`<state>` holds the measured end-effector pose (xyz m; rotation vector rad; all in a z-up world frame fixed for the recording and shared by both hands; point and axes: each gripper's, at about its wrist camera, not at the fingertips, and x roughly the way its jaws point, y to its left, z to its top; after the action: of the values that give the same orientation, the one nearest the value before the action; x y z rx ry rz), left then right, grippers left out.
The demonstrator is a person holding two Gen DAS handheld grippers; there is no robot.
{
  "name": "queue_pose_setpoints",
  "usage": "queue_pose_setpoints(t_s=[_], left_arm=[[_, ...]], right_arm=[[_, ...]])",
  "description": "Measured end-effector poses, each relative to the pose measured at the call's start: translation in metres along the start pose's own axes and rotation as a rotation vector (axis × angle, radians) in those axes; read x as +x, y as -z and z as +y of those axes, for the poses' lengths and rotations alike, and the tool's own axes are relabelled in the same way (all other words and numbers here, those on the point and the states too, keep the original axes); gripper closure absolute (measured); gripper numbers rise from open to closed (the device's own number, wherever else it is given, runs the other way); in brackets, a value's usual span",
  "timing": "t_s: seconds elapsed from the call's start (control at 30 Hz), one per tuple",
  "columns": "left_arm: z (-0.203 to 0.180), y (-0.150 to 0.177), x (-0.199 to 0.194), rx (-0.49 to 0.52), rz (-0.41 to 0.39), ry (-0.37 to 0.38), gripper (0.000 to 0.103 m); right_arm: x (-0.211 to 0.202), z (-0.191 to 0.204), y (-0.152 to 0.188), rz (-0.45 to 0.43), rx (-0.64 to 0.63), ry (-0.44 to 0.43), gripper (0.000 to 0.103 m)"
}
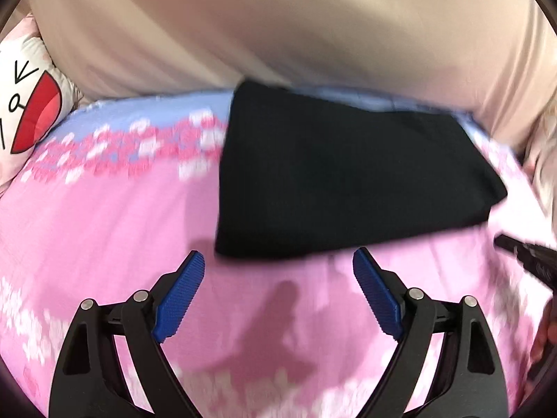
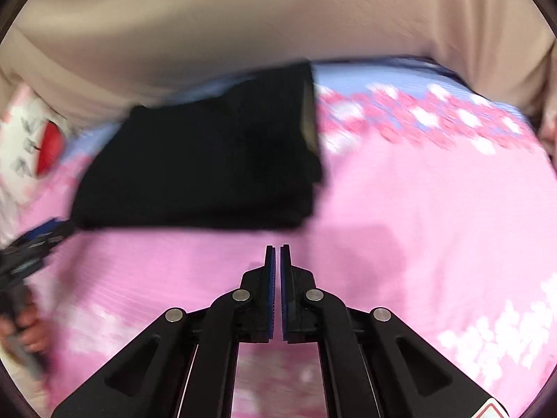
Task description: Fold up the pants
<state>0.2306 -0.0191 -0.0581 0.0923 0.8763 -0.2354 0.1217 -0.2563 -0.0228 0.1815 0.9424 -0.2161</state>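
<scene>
On pink floral bedsheet, folded pants

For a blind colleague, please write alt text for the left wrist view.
Folded black pants lie on a pink floral bedsheet, just beyond the open, empty left gripper. A beige wall rises behind.

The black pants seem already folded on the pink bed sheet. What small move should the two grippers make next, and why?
Probably lift both grippers away and end. The black folded pants lie as a compact stack on the pink flowered bed sheet. The left gripper is open just short of the near edge and holds nothing; the right gripper is shut and empty. Blur hides any loose edges.
</scene>
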Motion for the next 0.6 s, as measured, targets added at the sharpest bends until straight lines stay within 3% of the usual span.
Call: queue_pose_setpoints(t_s=[0.03,0.07,0.17,0.27,0.33,0.37,0.43,0.47,0.53,0.6], left_arm=[[-0.003,0.004,0.004,0.02,0.015,-0.021,0.018],[-0.005,0.006,0.009,0.042,0.024,-0.065,0.018],[-0.002,0.001,0.026,0.06,0.038,-0.173,0.018],[0.011,-0.01,0.035,0.017,0.052,-0.159,0.015],[0.018,-0.02,0.041,0.006,0.043,-0.139,0.017],[0.021,-0.023,0.04,0.0,0.033,-0.133,0.026],[0.026,-0.029,0.035,-0.009,0.027,-0.064,0.043],[0.028,-0.029,0.03,-0.014,0.023,-0.048,0.043],[0.028,-0.023,0.03,0.016,0.014,-0.084,0.042],[0.031,-0.015,0.041,0.001,0.044,-0.08,0.04]], right_arm=[[0.006,0.003,0.002,0.001,-0.041,0.088,0.09],[0.009,0.006,0.001,-0.007,-0.069,0.121,0.085],[0.018,0.019,-0.005,-0.034,-0.124,0.131,0.072],[0.026,0.025,-0.014,-0.052,-0.151,0.148,0.068],[0.03,0.024,-0.023,-0.066,-0.14,0.136,0.075],[0.033,0.021,-0.03,-0.066,-0.114,0.099,0.085],[0.026,0.015,-0.042,-0.082,-0.062,0.032,0.089],[0.013,0.01,-0.042,-0.105,-0.041,0.009,0.09],[-0.003,-0.005,-0.041,-0.125,0.012,-0.039,0.093],[0.017,-0.018,-0.034,-0.057,0.044,-0.024,0.094]])
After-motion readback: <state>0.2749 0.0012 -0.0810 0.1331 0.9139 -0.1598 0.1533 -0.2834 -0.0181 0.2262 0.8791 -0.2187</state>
